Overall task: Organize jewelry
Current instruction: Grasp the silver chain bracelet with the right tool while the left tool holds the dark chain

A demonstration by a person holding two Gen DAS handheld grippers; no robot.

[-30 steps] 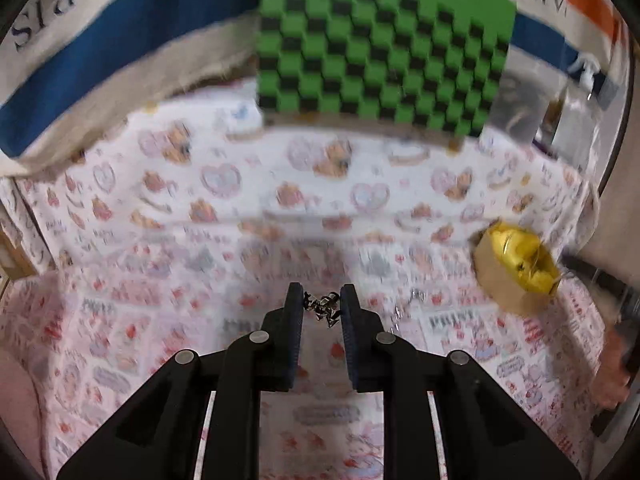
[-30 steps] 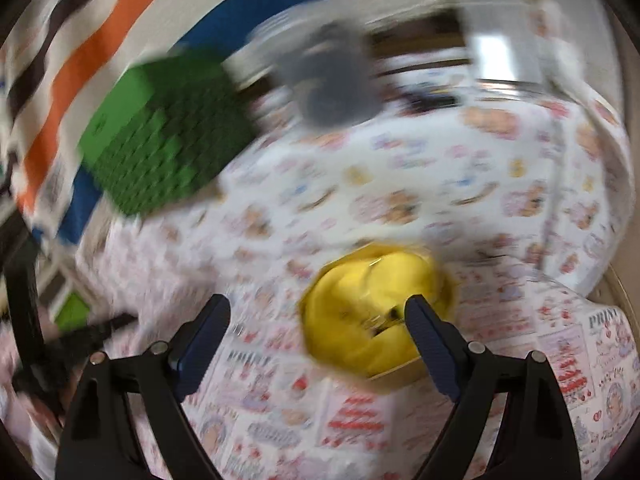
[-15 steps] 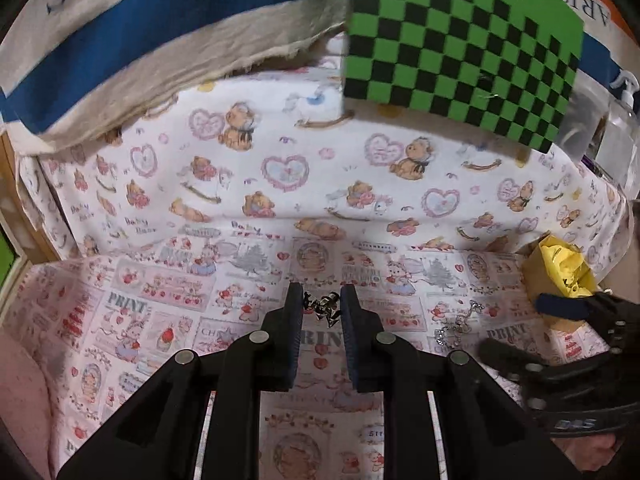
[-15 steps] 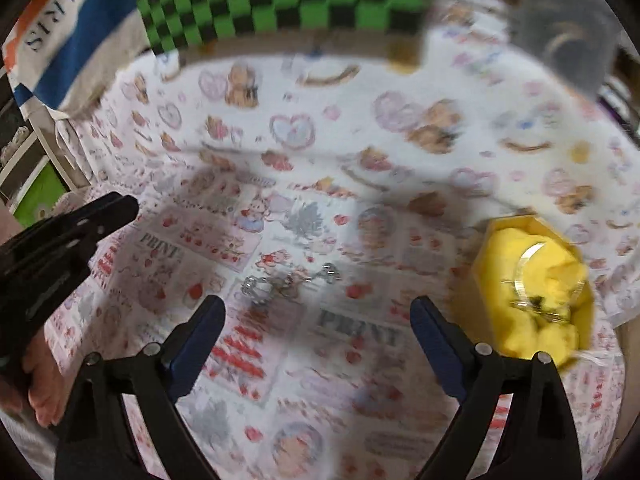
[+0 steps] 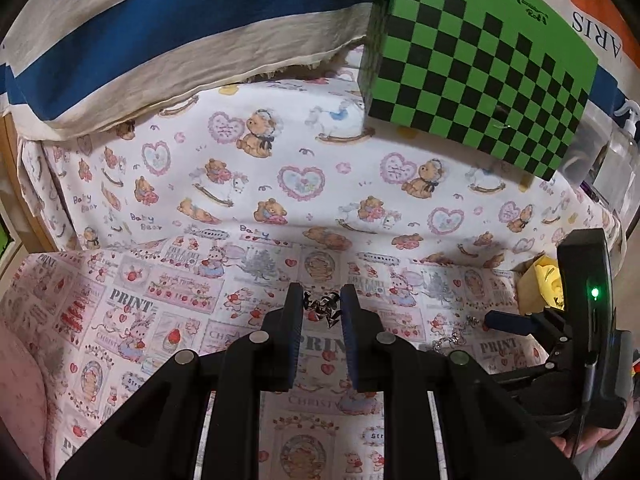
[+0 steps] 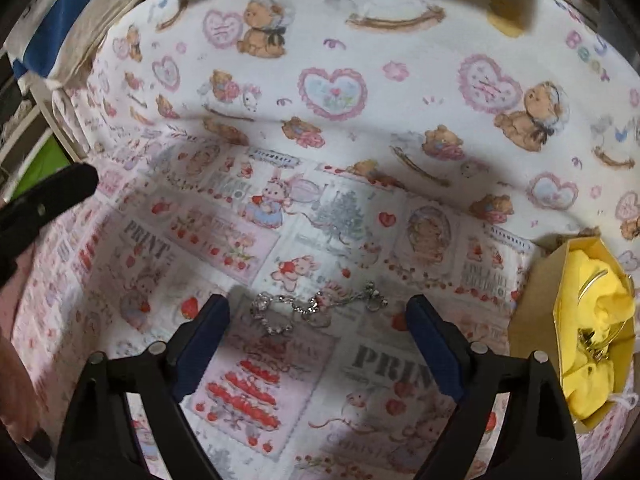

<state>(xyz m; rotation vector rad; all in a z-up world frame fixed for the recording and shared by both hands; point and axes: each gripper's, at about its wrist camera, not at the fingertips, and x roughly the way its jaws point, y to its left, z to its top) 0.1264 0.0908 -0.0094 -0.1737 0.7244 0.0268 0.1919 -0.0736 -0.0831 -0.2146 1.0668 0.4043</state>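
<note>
My left gripper [image 5: 321,309] is shut on a small dark metal jewelry piece [image 5: 323,307], held above the printed cloth [image 5: 168,312]. My right gripper [image 6: 318,316] is open, low over a silver chain bracelet [image 6: 312,307] that lies on the cloth between its fingers; the right gripper also shows at the right of the left wrist view [image 5: 516,322], with the chain [image 5: 452,336] beside it. A yellow-lined jewelry box [image 6: 576,332] sits at the right with a gold ring and a clip piece inside; the left wrist view shows its edge [image 5: 540,284].
A green and black checkered box [image 5: 476,76] stands at the back of the bed. A blue and cream striped fabric [image 5: 160,28] hangs at the back left. A clear pump bottle [image 5: 624,136] stands at the far right. A wooden frame edge [image 5: 24,200] is at the left.
My right gripper has swung left from the yellow box and come down over the silver chain. My left gripper has kept its hold on the small piece and shifted left.
</note>
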